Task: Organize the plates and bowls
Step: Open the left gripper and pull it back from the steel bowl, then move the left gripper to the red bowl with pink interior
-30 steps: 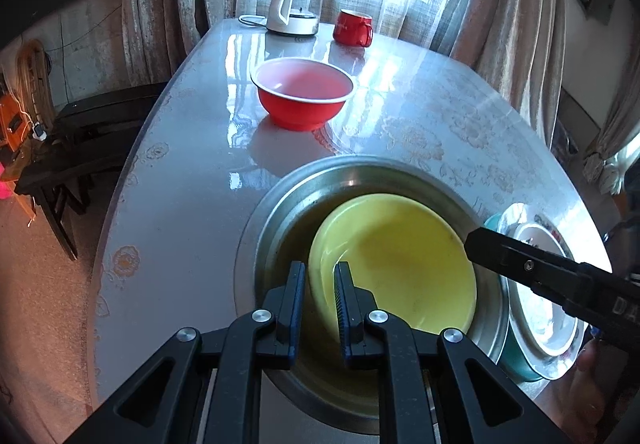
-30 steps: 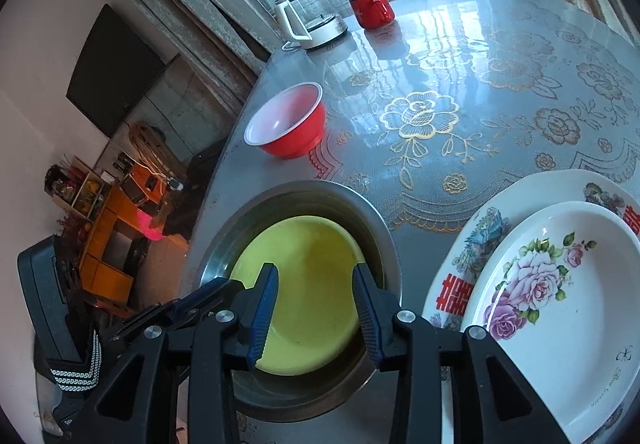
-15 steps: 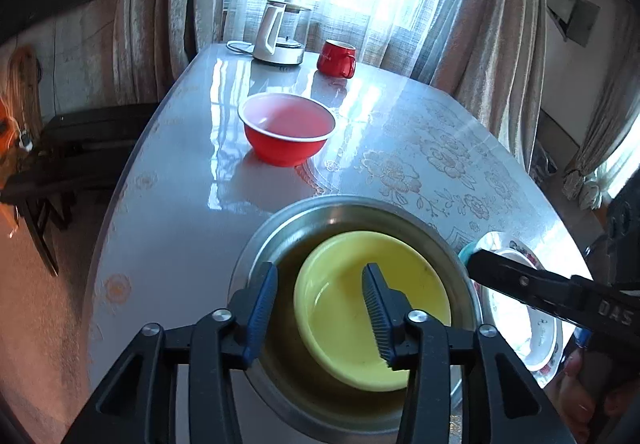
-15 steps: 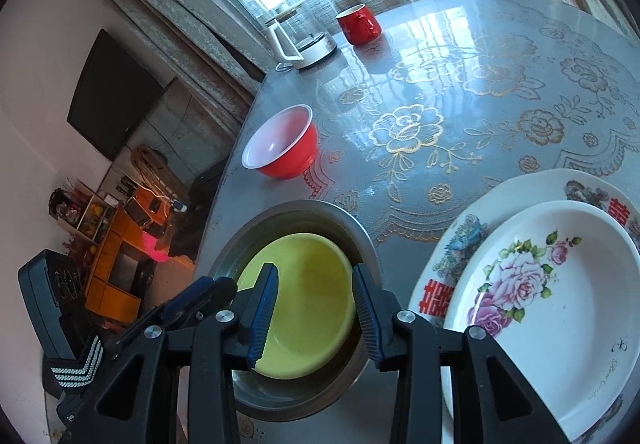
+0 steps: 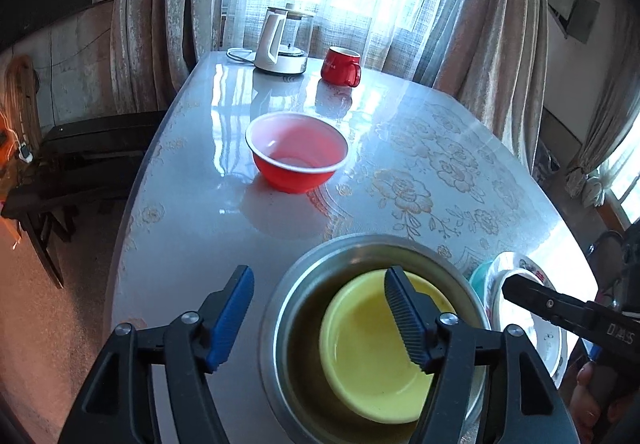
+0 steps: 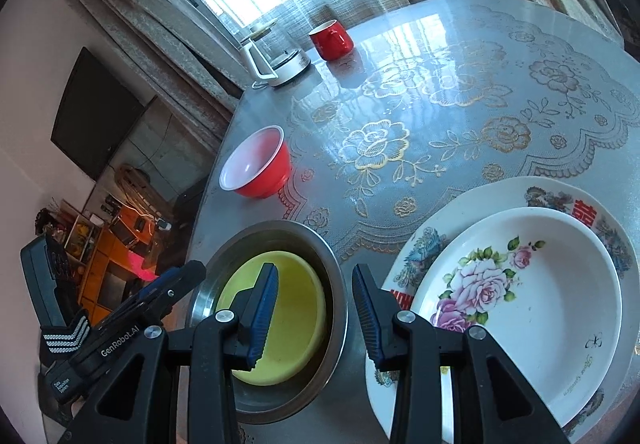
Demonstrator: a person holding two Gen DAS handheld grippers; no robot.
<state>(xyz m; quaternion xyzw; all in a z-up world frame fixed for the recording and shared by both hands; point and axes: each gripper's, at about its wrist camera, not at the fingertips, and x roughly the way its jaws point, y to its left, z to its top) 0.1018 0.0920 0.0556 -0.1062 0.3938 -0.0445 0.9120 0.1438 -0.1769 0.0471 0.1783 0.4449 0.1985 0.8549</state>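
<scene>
A yellow bowl (image 5: 360, 356) sits inside a steel bowl (image 5: 304, 272) near the table's front edge; both also show in the right wrist view, yellow bowl (image 6: 292, 308) and steel bowl (image 6: 280, 232). A red bowl (image 5: 296, 156) with a pale inside stands farther back, also in the right wrist view (image 6: 256, 168). My left gripper (image 5: 320, 308) is open and empty above the steel bowl's left rim. My right gripper (image 6: 314, 306) is open and empty over its right rim. A floral plate (image 6: 520, 308) lies on a larger patterned plate (image 6: 460, 204) at the right.
A white kettle (image 5: 282, 42) and a red mug (image 5: 340, 66) stand at the table's far end by the curtains. The table (image 5: 440, 164) has a glossy floral cover. A dark bench (image 5: 80, 148) stands to the left of the table.
My left gripper has let go of the yellow bowl, opened wide, and pulled back and up. The yellow bowl now rests in the steel bowl. The right gripper has drawn back slightly.
</scene>
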